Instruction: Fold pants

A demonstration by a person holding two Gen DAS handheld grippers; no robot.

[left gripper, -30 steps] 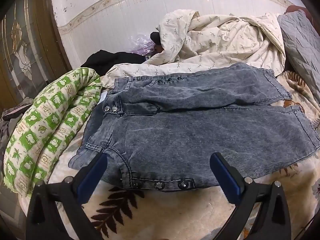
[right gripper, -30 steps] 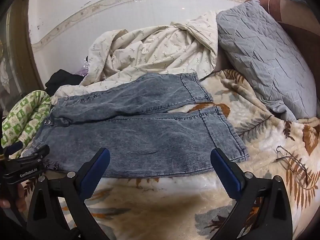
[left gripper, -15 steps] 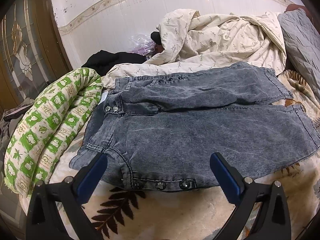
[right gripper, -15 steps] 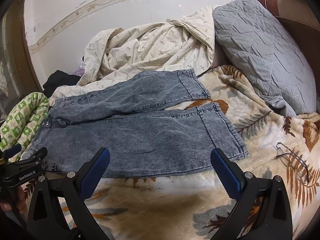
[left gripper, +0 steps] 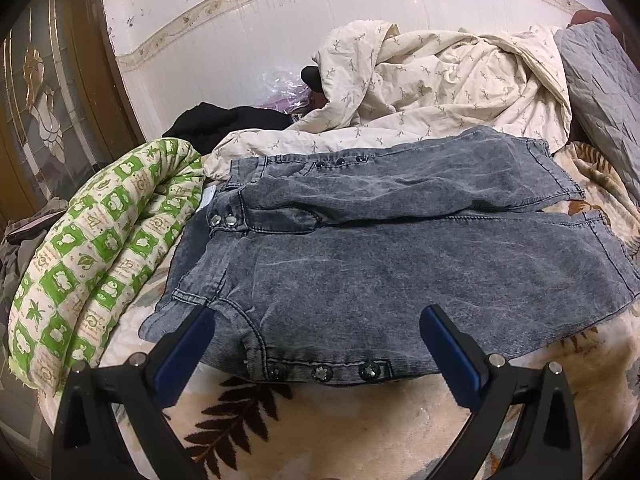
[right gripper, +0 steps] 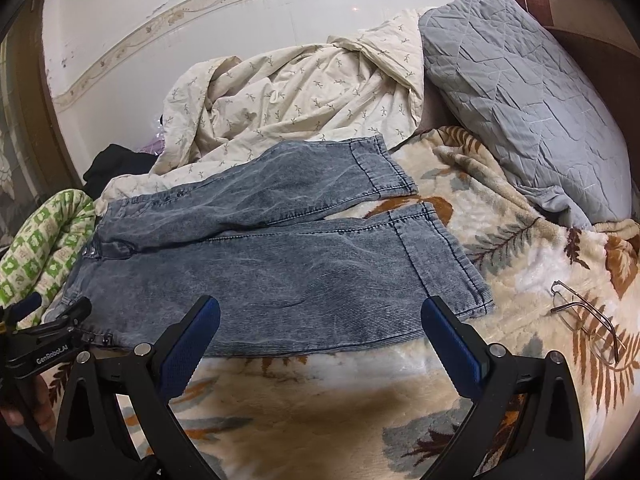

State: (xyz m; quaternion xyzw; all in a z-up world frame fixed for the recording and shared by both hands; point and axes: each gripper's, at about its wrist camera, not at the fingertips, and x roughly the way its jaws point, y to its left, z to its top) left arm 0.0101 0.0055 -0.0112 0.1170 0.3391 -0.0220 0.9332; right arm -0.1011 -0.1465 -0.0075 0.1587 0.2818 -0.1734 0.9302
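Grey-blue acid-wash pants [left gripper: 380, 256] lie spread flat on a leaf-patterned blanket [left gripper: 360, 420], waist to the left, both legs running right. They also show in the right wrist view [right gripper: 280, 264]. My left gripper [left gripper: 316, 340] is open and empty, hovering just before the near waist edge with its snap buttons [left gripper: 322, 372]. My right gripper [right gripper: 320, 334] is open and empty over the near leg's lower edge. The left gripper's body [right gripper: 44, 344] shows at the left of the right wrist view.
A rolled green-and-white quilt [left gripper: 100, 256] lies left of the waist. A crumpled cream sheet [right gripper: 300, 104] and black clothing [left gripper: 224, 124] lie behind the pants. A grey quilted pillow [right gripper: 520, 100] sits at right. Eyeglasses [right gripper: 584, 320] rest on the blanket right of the cuffs.
Both grippers have stayed open. The right wrist view has drifted slightly, with the pants sitting a little higher and left; the left view is nearly the same.
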